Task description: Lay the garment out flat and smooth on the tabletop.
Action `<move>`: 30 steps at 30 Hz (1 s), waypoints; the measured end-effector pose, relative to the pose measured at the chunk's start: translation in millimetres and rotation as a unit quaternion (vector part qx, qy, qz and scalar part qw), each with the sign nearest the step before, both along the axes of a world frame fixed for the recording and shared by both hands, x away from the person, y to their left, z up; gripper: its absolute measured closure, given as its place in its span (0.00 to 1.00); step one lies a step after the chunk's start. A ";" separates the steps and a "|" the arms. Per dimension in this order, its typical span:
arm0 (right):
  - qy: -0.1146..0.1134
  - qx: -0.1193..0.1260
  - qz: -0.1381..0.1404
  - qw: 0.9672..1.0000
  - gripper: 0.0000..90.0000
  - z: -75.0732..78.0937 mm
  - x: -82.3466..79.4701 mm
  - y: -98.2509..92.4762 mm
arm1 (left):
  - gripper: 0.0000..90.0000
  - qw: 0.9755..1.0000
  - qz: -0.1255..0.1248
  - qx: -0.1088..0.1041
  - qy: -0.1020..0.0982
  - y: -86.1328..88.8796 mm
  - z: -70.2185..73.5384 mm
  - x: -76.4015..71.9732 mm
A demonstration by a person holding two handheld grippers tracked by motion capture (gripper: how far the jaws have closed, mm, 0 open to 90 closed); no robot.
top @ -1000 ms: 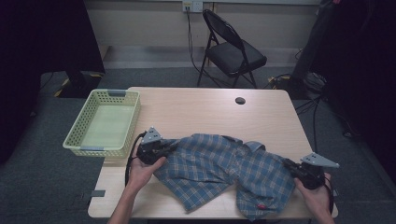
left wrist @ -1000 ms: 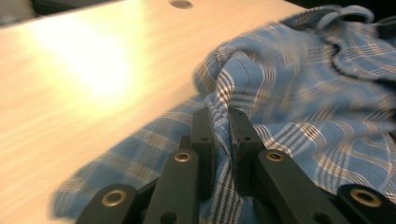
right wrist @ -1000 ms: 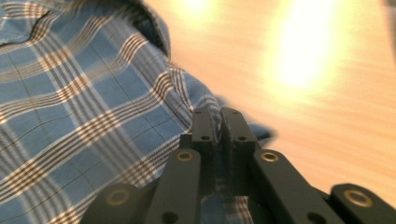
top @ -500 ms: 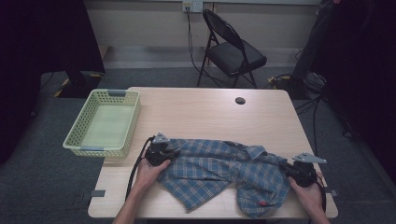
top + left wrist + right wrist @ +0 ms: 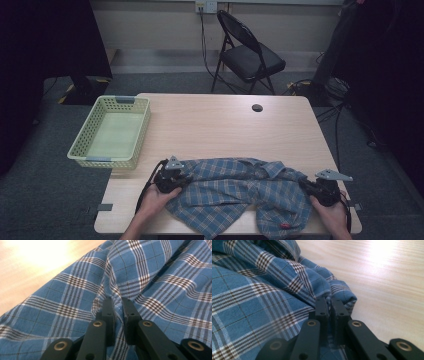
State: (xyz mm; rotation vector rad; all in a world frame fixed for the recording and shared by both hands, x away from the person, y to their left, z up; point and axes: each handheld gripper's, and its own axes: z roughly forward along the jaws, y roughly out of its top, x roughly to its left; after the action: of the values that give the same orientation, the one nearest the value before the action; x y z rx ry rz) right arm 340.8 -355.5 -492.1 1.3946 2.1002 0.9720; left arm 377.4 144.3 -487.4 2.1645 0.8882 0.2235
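One unlabelled blue plaid shirt [image 5: 235, 192]

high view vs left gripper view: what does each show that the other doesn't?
High view alone: the green basket at the table's left, the black folding chair behind the table, a round black disc on the tabletop, the person's hands, and the right tool at the shirt's right end.

Left gripper view alone: the left tool close up, its jaws pinched on a raised fold of cloth.

Both: the blue plaid shirt lying on the light wooden tabletop, held by the left tool.
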 end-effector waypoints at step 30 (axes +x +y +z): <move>-0.041 0.033 0.006 0.999 0.96 26.4 -34.5 -8.0 | 0.92 0.998 -0.021 -0.052 -0.026 17.6 23.4 -47.4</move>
State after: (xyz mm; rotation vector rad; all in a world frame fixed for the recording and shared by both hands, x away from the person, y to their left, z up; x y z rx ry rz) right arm 306.2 -363.5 -465.7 1.3515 2.0368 1.0949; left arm 330.0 161.9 -464.0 2.0691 0.8060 0.2081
